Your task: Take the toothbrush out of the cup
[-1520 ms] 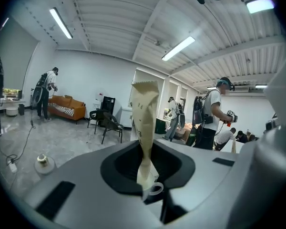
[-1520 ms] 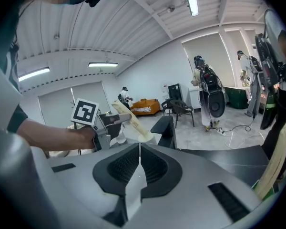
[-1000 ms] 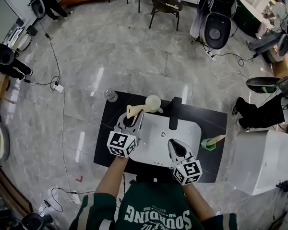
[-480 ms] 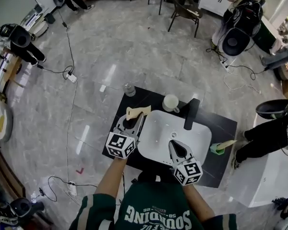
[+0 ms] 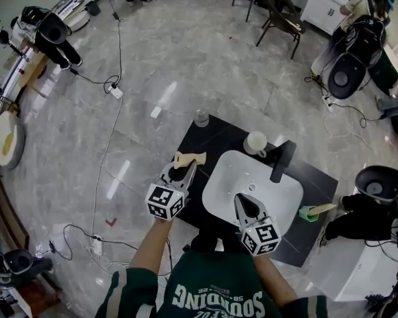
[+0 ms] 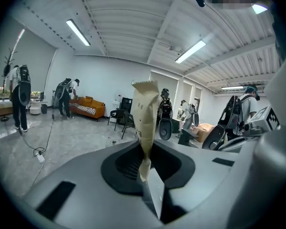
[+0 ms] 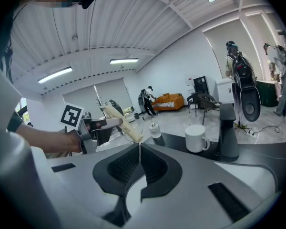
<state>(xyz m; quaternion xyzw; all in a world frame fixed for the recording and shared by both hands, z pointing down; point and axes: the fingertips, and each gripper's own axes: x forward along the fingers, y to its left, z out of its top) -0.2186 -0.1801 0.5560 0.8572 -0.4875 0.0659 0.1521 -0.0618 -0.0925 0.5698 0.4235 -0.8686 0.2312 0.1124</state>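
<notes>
Cup and faucet are standing beyond the closed, empty right tool. Left tool is clamping the wrapped toothbrush, tilting slightly down.

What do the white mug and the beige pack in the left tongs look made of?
White handled mug: probably glazed ceramic, smooth and evenly white. Long beige pack clamped in the left tongs: apparently matte paper or card, with a jagged crimped end.

"SOUNDING" on green shirt
</notes>
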